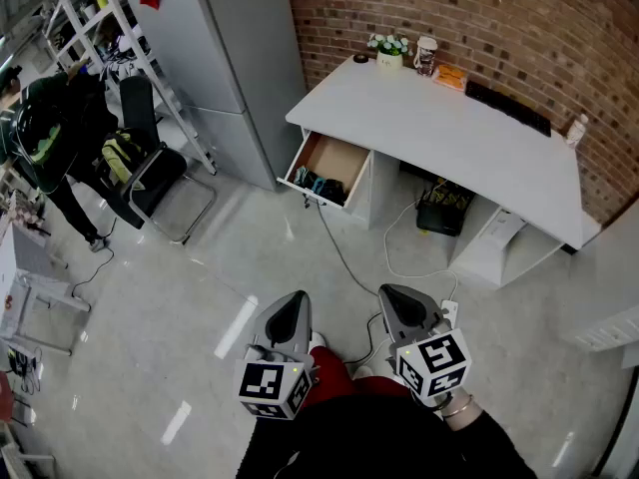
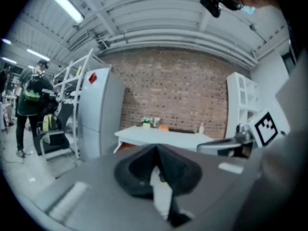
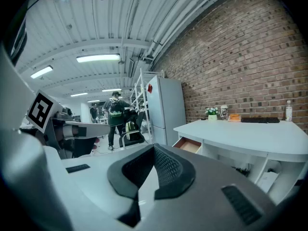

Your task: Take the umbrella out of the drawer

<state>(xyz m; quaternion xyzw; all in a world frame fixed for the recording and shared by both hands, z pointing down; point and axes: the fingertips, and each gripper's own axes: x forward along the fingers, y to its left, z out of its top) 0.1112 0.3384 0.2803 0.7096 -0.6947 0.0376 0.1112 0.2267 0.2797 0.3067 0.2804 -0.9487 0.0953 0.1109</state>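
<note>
A white desk (image 1: 449, 128) stands against the brick wall, and its left drawer (image 1: 324, 168) is pulled open. Dark and blue things (image 1: 321, 186) lie at the drawer's front; I cannot tell which is the umbrella. Both grippers are held close to my body, well short of the desk. My left gripper (image 1: 296, 299) is shut with nothing in it, its jaws meeting at the tip (image 2: 155, 150). Beside it, my right gripper (image 1: 391, 293) is also shut and empty (image 3: 155, 150). The right gripper view shows the open drawer (image 3: 187, 145) far ahead.
A grey fridge (image 1: 230, 58) stands left of the desk, with a white ladder rack (image 1: 120, 38) and a black chair (image 1: 150, 168) beyond it. A person (image 1: 50, 138) stands at far left. A cable (image 1: 349, 257) crosses the floor. A plant (image 1: 387, 48), a cup and a keyboard (image 1: 507, 106) sit on the desk.
</note>
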